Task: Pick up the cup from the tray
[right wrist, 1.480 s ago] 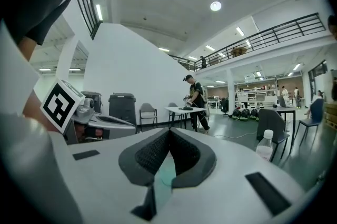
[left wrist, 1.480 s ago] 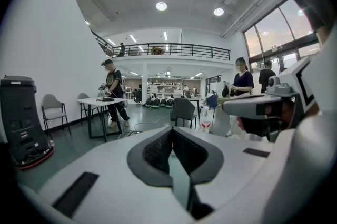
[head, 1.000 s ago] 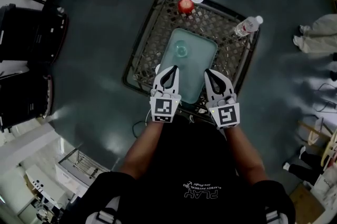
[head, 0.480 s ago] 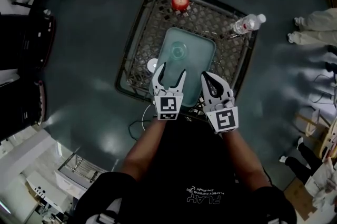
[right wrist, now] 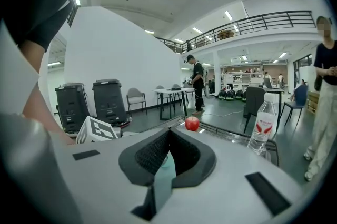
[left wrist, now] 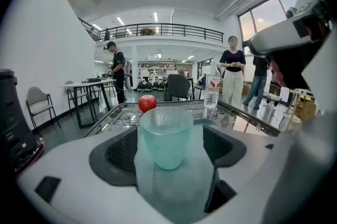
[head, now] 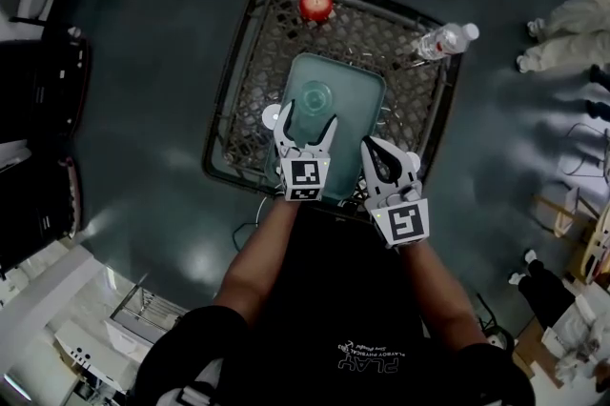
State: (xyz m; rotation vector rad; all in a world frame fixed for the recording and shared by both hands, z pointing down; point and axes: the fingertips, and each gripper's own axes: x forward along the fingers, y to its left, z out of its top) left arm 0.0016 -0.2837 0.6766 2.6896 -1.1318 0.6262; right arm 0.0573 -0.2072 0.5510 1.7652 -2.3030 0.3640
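— Where was the cup (head: 315,96)?
— It stood upright on the tray (head: 370,82), just ahead of the left gripper (head: 308,123). The jaws were opening and did not touch it.
— And the right gripper (head: 374,149)?
— Closed, with nothing in it.

A tray (head: 362,109) lies in the middle of the desk (head: 248,71), and a cup (head: 316,95) stands on the tray's far half. An apple (head: 315,5) sits at the desk's far edge, and a bottle (head: 440,41) at its far right corner. The left tool (head: 307,123) is over the tray's near part with its jaws opening; the cup is just past their tips, untouched. The right tool (head: 379,149) is just to its right.
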